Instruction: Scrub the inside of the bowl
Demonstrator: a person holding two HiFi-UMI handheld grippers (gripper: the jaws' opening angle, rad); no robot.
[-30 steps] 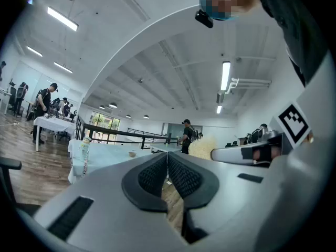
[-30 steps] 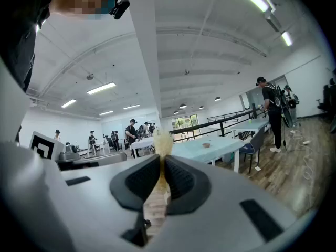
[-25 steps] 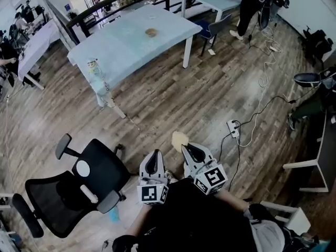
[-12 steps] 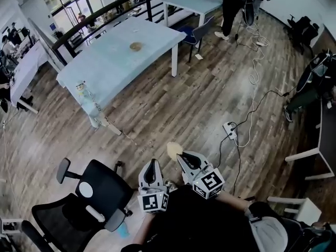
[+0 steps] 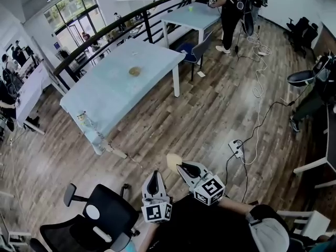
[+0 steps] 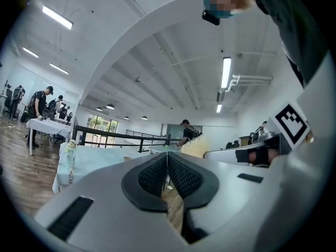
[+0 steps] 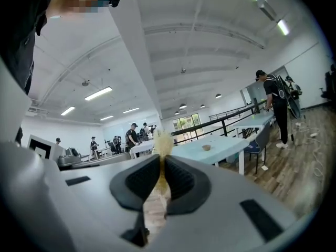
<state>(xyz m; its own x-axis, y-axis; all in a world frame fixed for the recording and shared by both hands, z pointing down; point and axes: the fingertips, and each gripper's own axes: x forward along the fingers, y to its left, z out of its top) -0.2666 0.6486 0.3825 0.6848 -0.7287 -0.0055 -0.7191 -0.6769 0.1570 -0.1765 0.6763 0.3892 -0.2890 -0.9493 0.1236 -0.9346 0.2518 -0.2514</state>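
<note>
Open plank floor (image 5: 199, 114) runs from 11 to 1 o'clock ahead of left gripper (image 5: 154, 175) and right gripper (image 5: 181, 167), which sit side by side with narrow gap between. Yellow scrubber (image 5: 175, 161) juts from right gripper at 12. Long pale-blue table (image 5: 105, 96) bars far 11 o'clock, bottle (image 5: 84, 121) at its near corner. Black office chair (image 5: 107, 217) crowds 8 o'clock, near left gripper. Corded power strip (image 5: 236, 148) lies on floor at 2 o'clock. Second table (image 5: 191, 16) and standing person (image 5: 231, 9) close far 1 o'clock.

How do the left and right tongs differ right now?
The left tongs are shut on nothing; the right tongs are shut on a pale yellow scrubber. In the head view, the left tongs point straight ahead and the right tongs angle inward. Both are closed, held near the person's body.
</note>
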